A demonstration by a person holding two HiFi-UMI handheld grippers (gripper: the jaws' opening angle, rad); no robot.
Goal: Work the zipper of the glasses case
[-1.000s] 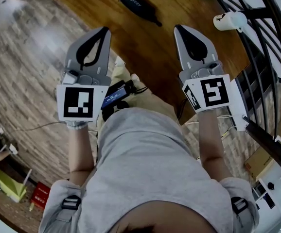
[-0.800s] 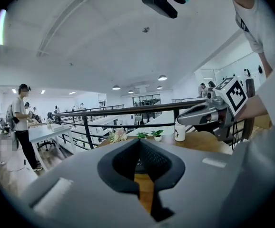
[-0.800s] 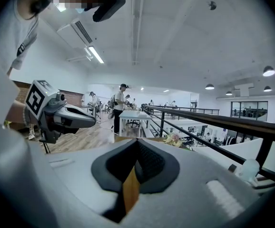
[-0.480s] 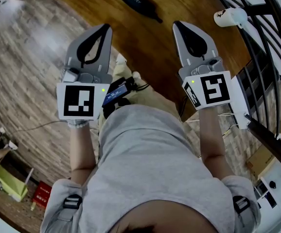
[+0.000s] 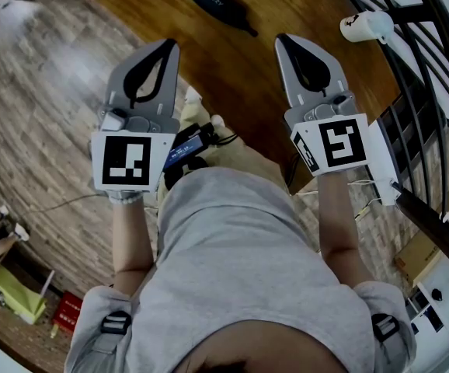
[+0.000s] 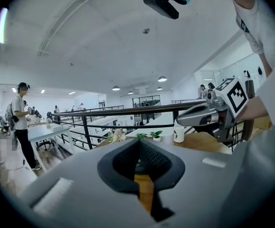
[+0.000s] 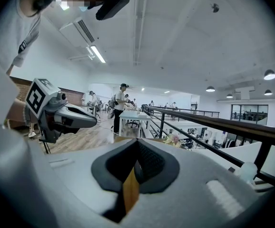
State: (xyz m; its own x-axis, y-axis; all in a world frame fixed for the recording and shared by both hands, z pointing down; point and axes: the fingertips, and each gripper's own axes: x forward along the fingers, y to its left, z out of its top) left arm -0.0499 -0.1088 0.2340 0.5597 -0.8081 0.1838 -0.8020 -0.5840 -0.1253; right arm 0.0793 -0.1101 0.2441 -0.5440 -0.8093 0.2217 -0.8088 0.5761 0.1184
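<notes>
Left gripper (image 5: 165, 47) & right gripper (image 5: 283, 40): fingers closed, empty, poised short of glasses case (image 5: 217, 3) far on bench (image 5: 232, 68), prob. readying the reach.

Black glasses case (image 5: 218, 6); brown wood-grain table (image 5: 240, 76); grey left gripper (image 5: 168, 47) and right gripper (image 5: 282, 40), black-and-white marker cubes (image 5: 131, 162).

Looks along the left gripper (image 6: 138, 144), jaws pressed together with nothing between them. Past the tips, at 3 o'clock, a white mug (image 6: 178, 132) on a wooden counter (image 6: 209, 142), small potted plants (image 6: 149, 135) just beside it at its 9 o'clock. At 2 o'clock, above the mug, the right gripper (image 6: 184, 121). Behind, a dark railing (image 6: 104, 113). Far out at 9 o'clock, a standing person (image 6: 22, 122).
</notes>
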